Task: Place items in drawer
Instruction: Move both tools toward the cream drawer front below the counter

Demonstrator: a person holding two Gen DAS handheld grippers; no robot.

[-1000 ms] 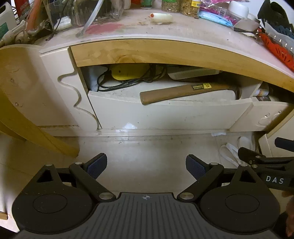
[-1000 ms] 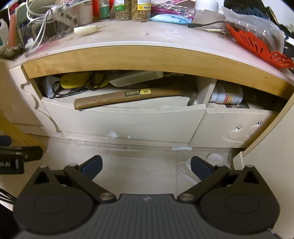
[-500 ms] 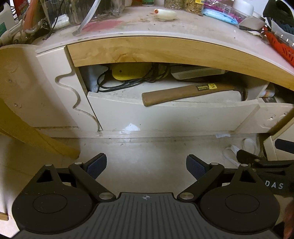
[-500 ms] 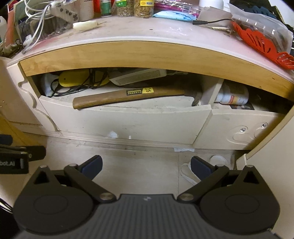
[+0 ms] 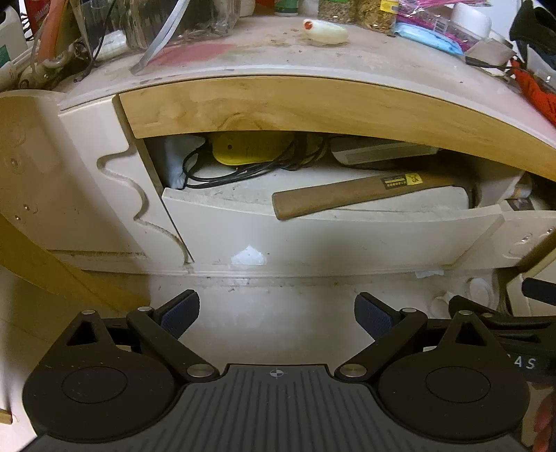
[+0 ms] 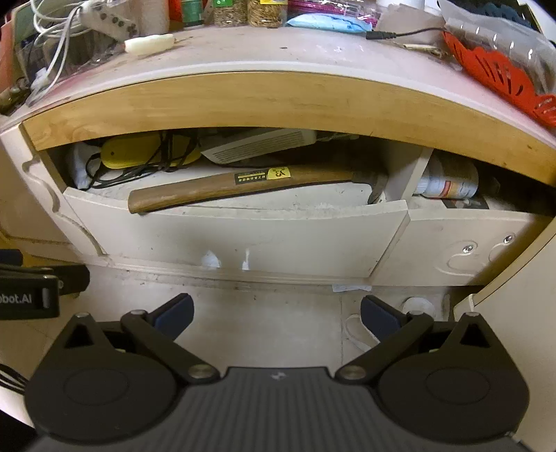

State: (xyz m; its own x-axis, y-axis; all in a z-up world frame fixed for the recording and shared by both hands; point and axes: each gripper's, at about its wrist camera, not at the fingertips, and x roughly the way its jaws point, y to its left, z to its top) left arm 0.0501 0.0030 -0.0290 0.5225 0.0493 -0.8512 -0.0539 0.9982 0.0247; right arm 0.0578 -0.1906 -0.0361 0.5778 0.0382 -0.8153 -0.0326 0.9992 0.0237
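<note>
An open cream drawer (image 5: 312,240) (image 6: 243,236) sits under a wooden table edge. Inside lies a hammer with a wooden handle (image 5: 347,196) (image 6: 222,189); its handle end rests on the drawer's front rim. Behind it lie a yellow device (image 5: 250,151) (image 6: 139,151) with black cable and a grey flat box (image 6: 260,144). My left gripper (image 5: 277,314) hangs open and empty over the floor in front of the drawer. My right gripper (image 6: 277,314) is likewise open and empty, beside the left one.
A second open drawer (image 6: 451,240) at right holds a white bottle (image 6: 448,180). The tabletop (image 5: 278,55) carries jars, cables, a small white tube (image 5: 325,32) and an orange basket (image 6: 493,73). A wooden plank (image 5: 52,274) leans at left.
Both grippers have moved a little closer to the drawer, so it looks larger and lower in view. Jaws stay open; nothing in the drawer moved.
</note>
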